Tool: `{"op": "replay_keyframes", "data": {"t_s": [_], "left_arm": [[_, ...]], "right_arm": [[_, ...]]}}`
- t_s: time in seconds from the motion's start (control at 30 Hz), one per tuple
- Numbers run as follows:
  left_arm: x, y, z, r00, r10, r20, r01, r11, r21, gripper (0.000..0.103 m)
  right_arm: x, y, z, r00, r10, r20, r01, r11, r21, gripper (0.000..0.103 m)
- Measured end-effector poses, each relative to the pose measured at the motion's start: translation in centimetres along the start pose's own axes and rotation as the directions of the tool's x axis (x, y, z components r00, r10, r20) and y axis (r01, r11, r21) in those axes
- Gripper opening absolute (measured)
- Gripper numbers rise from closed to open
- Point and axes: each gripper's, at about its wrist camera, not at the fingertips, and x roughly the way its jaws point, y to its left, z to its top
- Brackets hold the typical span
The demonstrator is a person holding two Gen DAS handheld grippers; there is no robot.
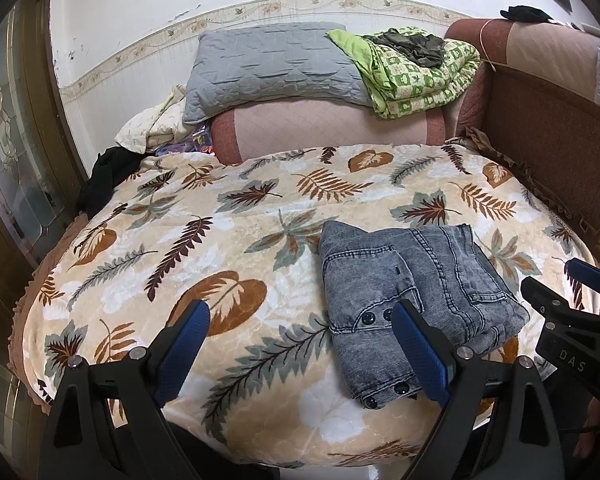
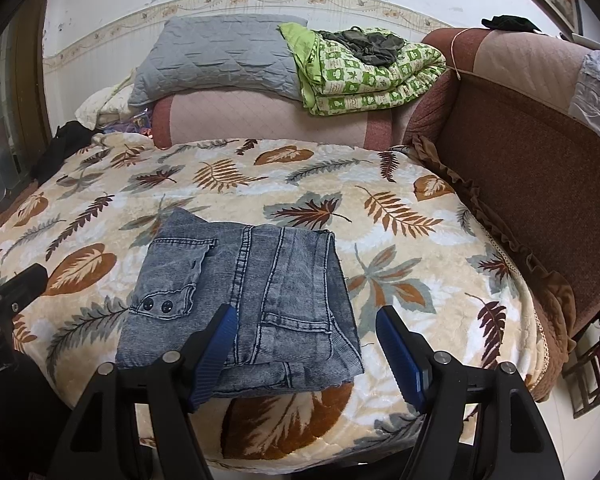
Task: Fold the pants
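My left gripper (image 1: 300, 344) and right gripper (image 2: 306, 350) both hang with jaws apart, holding nothing. The folded grey-blue washed denim pants (image 2: 244, 300) lie near me on the cream leaf-print plush blanket (image 2: 400, 240). "DAS" marks the right gripper's body.

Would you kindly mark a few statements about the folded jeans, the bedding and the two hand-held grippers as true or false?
1. The jeans lie folded into a compact stack on the leaf-print blanket. True.
2. The left hand-held gripper is clamped on the jeans. False: its jaws stand open and hold nothing.
3. A grey pillow rests at the far end, beside a green patterned quilt. True.
4. The right hand-held gripper holds a trouser leg in the air. False: it is open, and the jeans lie flat on the blanket.
5. The jeans are red. False: they are washed blue-grey denim.
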Motion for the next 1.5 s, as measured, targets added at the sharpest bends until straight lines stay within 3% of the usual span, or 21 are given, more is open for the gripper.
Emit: {"op": "replay_keyframes", "data": {"t_s": [1.5], "left_arm": [[0.4, 0.7, 0.1, 1.0, -0.011, -0.014, 0.01, 0.999, -0.043, 0.092]], "right_arm": [[0.1, 1.1, 0.2, 1.0, 0.02, -0.004, -0.02, 0.999, -0.041, 0.075]]}}
